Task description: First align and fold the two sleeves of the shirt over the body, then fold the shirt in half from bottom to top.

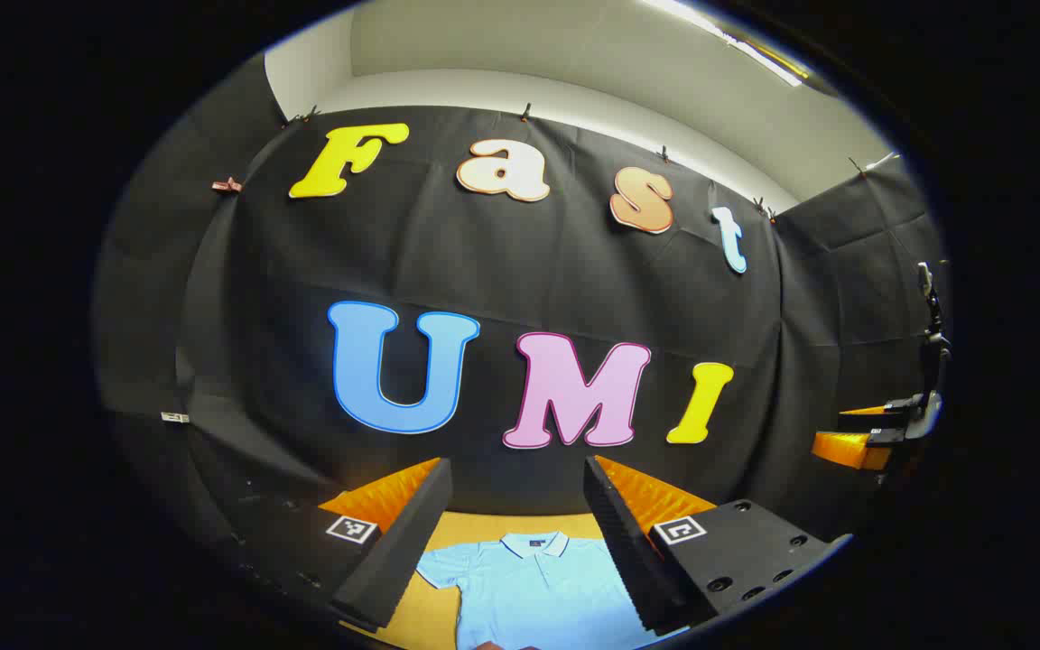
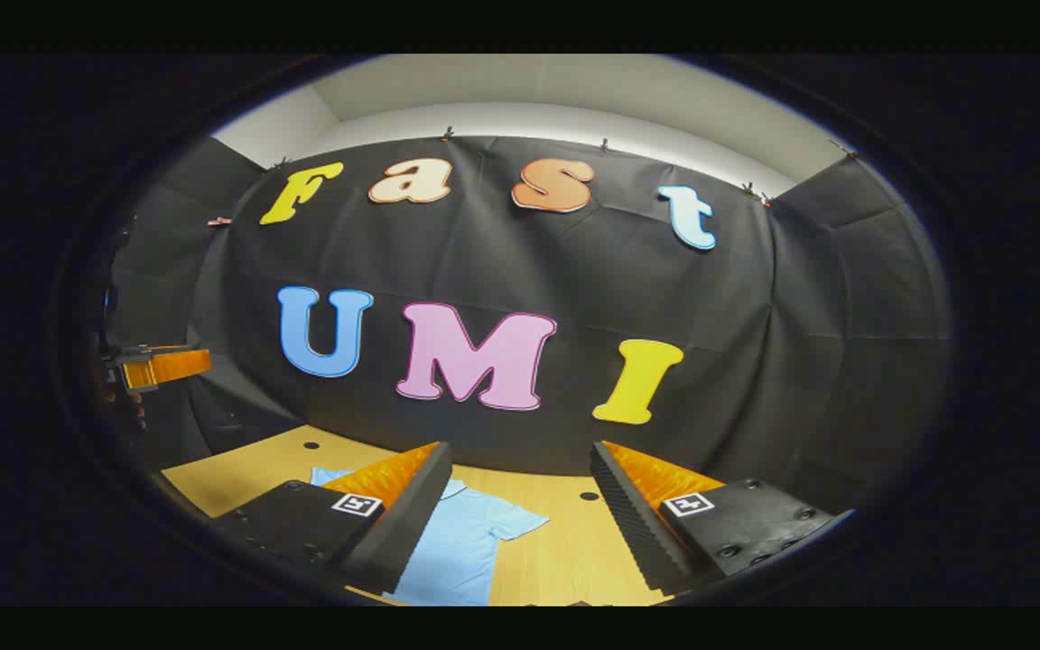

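A light blue polo shirt lies flat on the wooden table, collar toward the back wall and short sleeves spread out. My left gripper hovers above it, open, with the collar showing between its fingers. My right gripper is also open and holds nothing; the shirt lies below and to its left, one sleeve spread toward the middle of the table. Each gripper shows at the edge of the other's view: the right gripper and the left gripper, both raised in the air.
The black cloth wall rises just behind the table's far edge. Two small dark holes mark the tabletop. Bare wood lies to the right of the shirt in the right gripper view.
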A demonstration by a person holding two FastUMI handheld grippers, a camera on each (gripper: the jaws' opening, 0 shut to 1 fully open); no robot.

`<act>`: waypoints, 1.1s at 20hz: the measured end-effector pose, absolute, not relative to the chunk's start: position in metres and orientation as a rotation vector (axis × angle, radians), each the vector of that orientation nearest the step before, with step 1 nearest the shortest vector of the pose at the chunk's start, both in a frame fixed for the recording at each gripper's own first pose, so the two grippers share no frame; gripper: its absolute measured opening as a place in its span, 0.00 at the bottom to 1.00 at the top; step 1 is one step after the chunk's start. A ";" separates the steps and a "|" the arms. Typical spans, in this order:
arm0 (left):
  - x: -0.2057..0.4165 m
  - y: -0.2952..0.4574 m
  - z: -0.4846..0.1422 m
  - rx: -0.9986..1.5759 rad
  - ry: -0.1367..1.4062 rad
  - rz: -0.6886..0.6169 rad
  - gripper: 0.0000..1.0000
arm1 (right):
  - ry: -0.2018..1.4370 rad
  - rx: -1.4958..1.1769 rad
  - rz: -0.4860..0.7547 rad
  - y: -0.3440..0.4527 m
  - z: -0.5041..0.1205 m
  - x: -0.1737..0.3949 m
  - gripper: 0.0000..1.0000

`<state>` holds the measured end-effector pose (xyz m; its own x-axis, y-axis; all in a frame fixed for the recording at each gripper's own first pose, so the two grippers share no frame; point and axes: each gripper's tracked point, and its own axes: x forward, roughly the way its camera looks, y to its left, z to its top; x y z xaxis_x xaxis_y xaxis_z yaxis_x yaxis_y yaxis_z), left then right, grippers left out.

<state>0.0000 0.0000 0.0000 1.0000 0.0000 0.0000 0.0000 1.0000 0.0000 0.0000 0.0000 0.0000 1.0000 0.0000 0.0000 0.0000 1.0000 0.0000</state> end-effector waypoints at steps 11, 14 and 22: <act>-0.013 0.006 0.002 0.023 0.023 -0.003 0.96 | 0.020 -0.008 0.000 0.001 0.000 0.002 0.97; -0.014 0.013 0.004 0.032 0.019 -0.006 0.96 | 0.042 -0.023 0.024 0.006 -0.004 0.006 0.97; -0.026 0.029 0.007 0.044 0.039 -0.034 0.95 | 0.084 -0.029 0.043 0.033 -0.012 0.026 0.97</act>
